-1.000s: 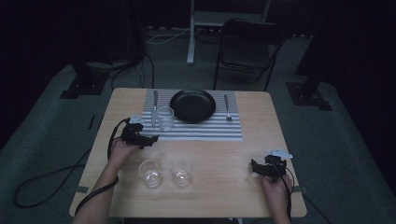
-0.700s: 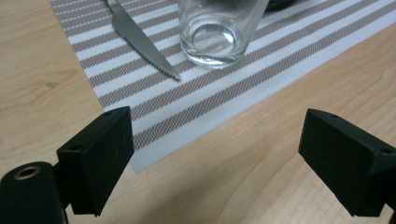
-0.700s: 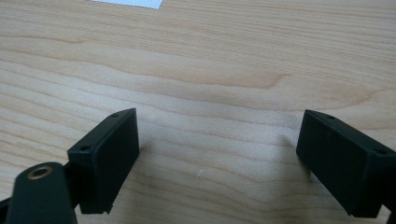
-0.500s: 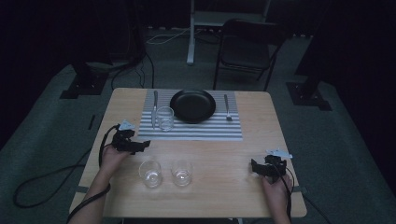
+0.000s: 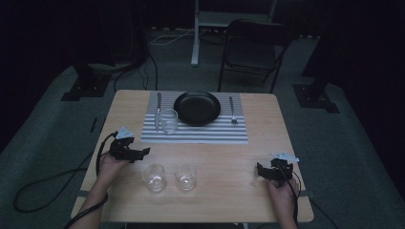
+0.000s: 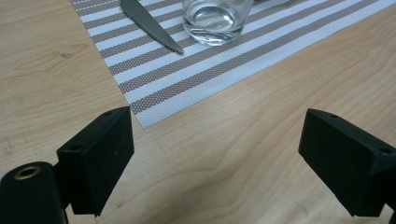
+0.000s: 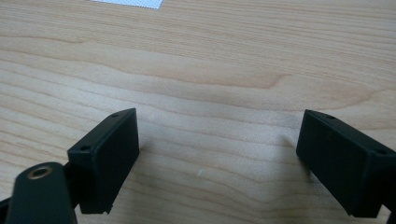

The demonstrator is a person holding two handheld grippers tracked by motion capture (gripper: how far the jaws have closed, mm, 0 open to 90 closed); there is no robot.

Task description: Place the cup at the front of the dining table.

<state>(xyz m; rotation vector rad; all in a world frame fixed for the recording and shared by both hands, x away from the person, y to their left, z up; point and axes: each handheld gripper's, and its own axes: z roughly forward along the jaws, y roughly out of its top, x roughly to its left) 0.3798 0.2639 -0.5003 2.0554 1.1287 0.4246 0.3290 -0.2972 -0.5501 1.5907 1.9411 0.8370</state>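
A striped placemat lies at the far middle of the wooden table. On it stand a black plate, a clear glass, a knife and a fork. Two more glasses stand nearer the front: one on the left, one beside it. My left gripper hovers open over bare wood at the left, just short of the placemat's near corner, with the glass and knife ahead of it. My right gripper rests open at the front right, jaws wide over bare wood.
A folding chair and a white stand sit on the floor behind the table. Dark stand bases flank the table's far corners, and a cable trails off at the left.
My left gripper has drawn back from beside the glass on the placemat, toward the left front of the table. The right gripper has stayed put.
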